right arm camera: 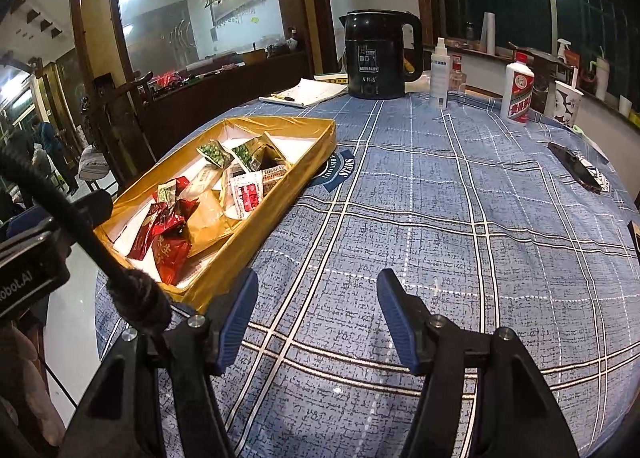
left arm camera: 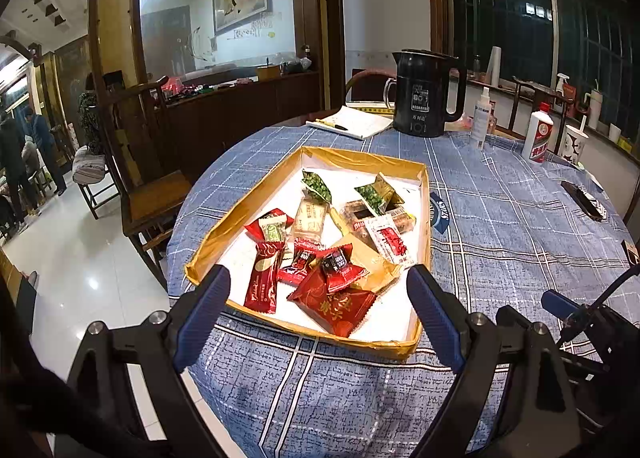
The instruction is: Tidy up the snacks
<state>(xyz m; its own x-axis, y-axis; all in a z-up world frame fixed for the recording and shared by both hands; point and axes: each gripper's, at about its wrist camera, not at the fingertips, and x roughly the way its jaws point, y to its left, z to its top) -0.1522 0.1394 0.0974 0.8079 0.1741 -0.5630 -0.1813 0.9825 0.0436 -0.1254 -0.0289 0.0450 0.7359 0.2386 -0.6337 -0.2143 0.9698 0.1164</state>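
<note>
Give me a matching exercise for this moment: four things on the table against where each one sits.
Things:
1. kettle
2. snacks
3. notebook
4. white bottle

Places:
A. inside the gold tray
B. beside a paper cup, on the right
C. far edge of the table, next to a spray bottle
D. left of the kettle, a pen lying on it

Pairs: 1-C, 2-A, 3-D, 4-B

The left gripper (left arm camera: 318,290) is showing ribbed blue pads on black arms with silver screws behind them. Left of the right gripper (right arm camera: 316,294), a black braided cable is crossing a black block lettered "Robot.AI".
</note>
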